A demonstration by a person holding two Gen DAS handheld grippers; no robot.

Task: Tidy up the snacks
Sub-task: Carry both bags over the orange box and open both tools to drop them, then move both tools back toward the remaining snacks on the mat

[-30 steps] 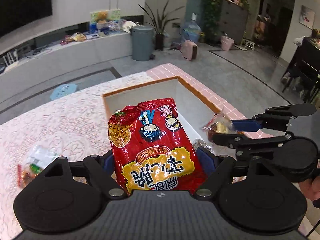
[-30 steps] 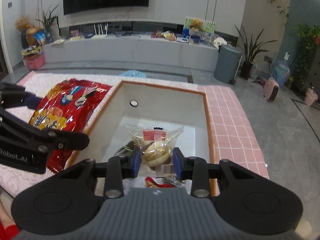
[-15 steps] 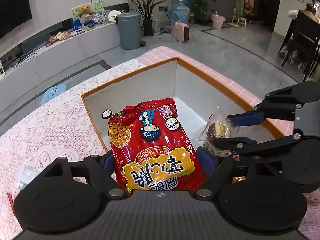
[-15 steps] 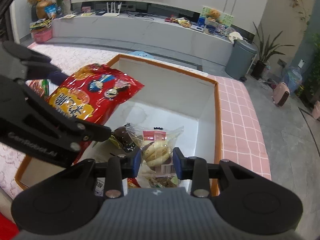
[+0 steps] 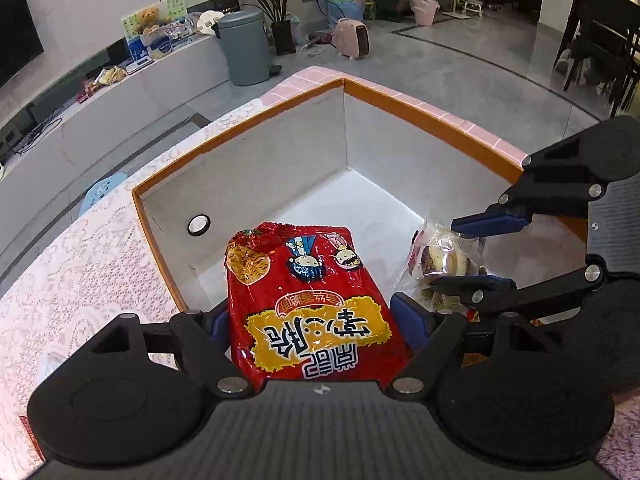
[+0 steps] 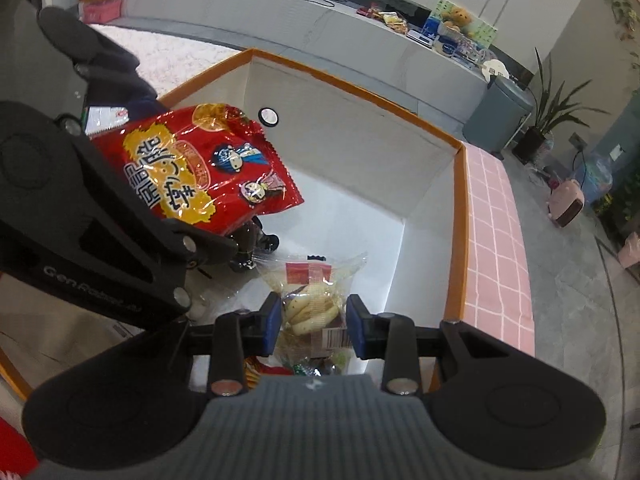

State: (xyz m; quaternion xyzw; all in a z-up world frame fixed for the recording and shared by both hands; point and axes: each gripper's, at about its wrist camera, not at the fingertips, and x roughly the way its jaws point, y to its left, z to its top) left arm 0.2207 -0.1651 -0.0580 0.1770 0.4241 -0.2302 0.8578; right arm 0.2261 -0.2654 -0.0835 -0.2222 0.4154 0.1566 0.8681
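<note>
My left gripper (image 5: 318, 320) is shut on a red noodle-snack bag (image 5: 308, 300) and holds it above the open box (image 5: 432, 112); the bag also shows in the right wrist view (image 6: 208, 172). My right gripper (image 6: 312, 320) is shut on a clear bag of small pastries (image 6: 314, 304), low inside the box (image 6: 352, 88). That bag also shows in the left wrist view (image 5: 440, 256), between the right gripper's blue pads (image 5: 488, 222).
The box has orange rims, white walls and a round hole (image 5: 199, 225) in one wall. Dark wrapped snacks (image 6: 250, 246) and other packets (image 6: 264, 370) lie on its floor. A white lace cloth (image 5: 72, 264) and a pink tiled cloth (image 6: 496, 216) cover the table around it.
Both grippers have moved forward over the box and down into it, each still holding its bag. The pastry bag is now close to the box floor.
</note>
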